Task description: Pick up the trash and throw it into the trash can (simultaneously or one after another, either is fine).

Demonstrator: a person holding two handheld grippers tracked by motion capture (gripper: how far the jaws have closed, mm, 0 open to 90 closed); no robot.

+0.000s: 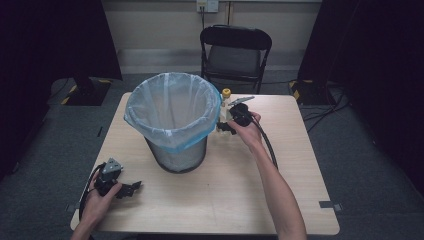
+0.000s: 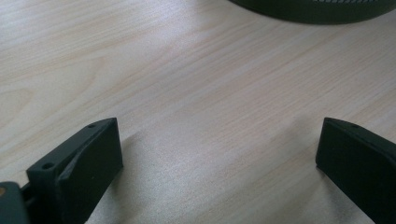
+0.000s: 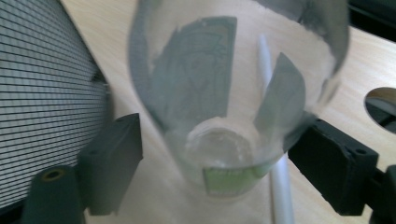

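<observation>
The clear bottle (image 3: pixel 229 107) sits between the spread right claw (image 3: pixel 215 158) — not yet pinched — beside the bin (image 1: pixel 172 120) at the surface's far edge (image 1: pixel 280 97), likely for binning; the left claw (image 2: pixel 219 158) rests spread, empty, near the front-left corner.

grey floor, black folding chair (image 1: pixel 236 52) by pale wall (image 1: pixel 160 25).

The clear bottle (image 3: pixel 233 93) is blurred, its top cut off, and the bin (image 1: pixel 172 120) hides its lower part.
</observation>
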